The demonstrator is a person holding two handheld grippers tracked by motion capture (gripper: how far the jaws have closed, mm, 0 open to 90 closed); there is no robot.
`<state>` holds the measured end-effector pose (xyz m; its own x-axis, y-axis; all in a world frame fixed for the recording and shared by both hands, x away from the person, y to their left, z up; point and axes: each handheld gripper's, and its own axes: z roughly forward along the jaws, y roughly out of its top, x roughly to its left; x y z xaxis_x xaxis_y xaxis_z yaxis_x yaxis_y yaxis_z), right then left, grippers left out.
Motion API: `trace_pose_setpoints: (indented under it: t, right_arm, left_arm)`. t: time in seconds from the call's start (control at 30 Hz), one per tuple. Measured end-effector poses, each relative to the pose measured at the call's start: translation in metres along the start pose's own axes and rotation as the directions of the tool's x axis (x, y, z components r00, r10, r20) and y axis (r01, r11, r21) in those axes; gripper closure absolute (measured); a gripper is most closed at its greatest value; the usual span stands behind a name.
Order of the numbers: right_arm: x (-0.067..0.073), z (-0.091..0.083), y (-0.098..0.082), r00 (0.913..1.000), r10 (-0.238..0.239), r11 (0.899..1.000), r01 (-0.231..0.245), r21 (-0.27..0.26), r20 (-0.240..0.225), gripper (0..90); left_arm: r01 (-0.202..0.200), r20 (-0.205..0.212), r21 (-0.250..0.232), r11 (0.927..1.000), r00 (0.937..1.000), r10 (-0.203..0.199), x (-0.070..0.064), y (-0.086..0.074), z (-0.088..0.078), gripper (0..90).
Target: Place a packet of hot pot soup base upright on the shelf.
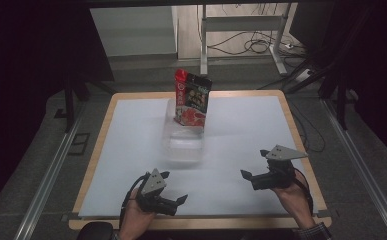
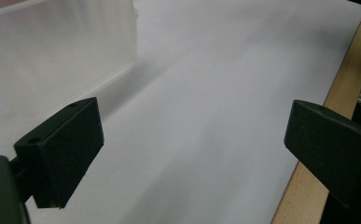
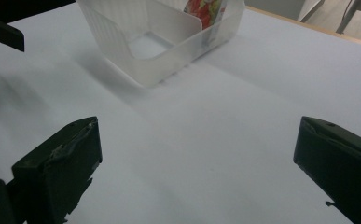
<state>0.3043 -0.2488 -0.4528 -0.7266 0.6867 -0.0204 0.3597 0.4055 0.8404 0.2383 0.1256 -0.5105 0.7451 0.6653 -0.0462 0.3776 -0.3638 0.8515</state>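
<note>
A red and black food pouch (image 1: 192,98) stands upright in the far end of a clear plastic bin (image 1: 183,145) at the table's middle. The right gripper view shows the bin (image 3: 169,51) with the pouch's (image 3: 205,10) lower part at its far end. My left gripper (image 1: 177,189) hovers near the front edge, left of centre, jaws wide open and empty (image 2: 192,158). My right gripper (image 1: 255,164) is held at the front right, pointing left toward the bin, open with nothing between its jaws (image 3: 197,168). A wall of the bin (image 2: 52,60) shows in the left gripper view.
The table is covered by a white sheet (image 1: 241,135) with a wooden rim (image 1: 301,150). Beyond the far edge stand a desk frame (image 1: 241,30) and floor cables (image 1: 261,45). Metal rails (image 1: 51,170) run along both sides.
</note>
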Motion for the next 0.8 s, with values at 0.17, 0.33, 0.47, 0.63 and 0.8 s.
trace_pose_setpoints:
  t: [0.17,0.33,0.47,0.63,0.8]
  right_arm:
    - [0.0,-0.008,-0.01,0.9998,0.015,1.0,-0.015,0.003,0.012,1.0]
    - [0.0,-0.018,-0.017,0.9991,0.017,1.0,-0.017,-0.002,0.039,1.0]
    - [-0.002,-0.025,-0.023,0.9981,0.017,1.0,-0.016,-0.008,0.059,1.0]
    - [-0.004,-0.032,-0.031,0.9963,0.013,1.0,-0.012,-0.011,0.085,1.0]
    - [-0.007,-0.036,-0.039,0.9944,0.015,1.0,-0.014,-0.003,0.104,0.9]
  left_arm:
    - [0.002,-0.011,0.003,1.0,0.9999,-0.002,0.003,0.0,-0.001,4.7]
    - [0.004,-0.019,0.009,0.9999,0.9998,-0.004,0.005,-0.001,-0.002,4.7]
    - [0.001,-0.022,0.014,0.9999,0.9998,-0.001,0.005,-0.001,-0.001,4.8]
    - [-0.004,-0.029,0.014,0.9999,0.9996,0.005,0.005,-0.002,0.0,4.7]
    - [-0.012,-0.034,0.018,0.9998,0.9993,0.012,0.004,-0.002,0.001,4.5]
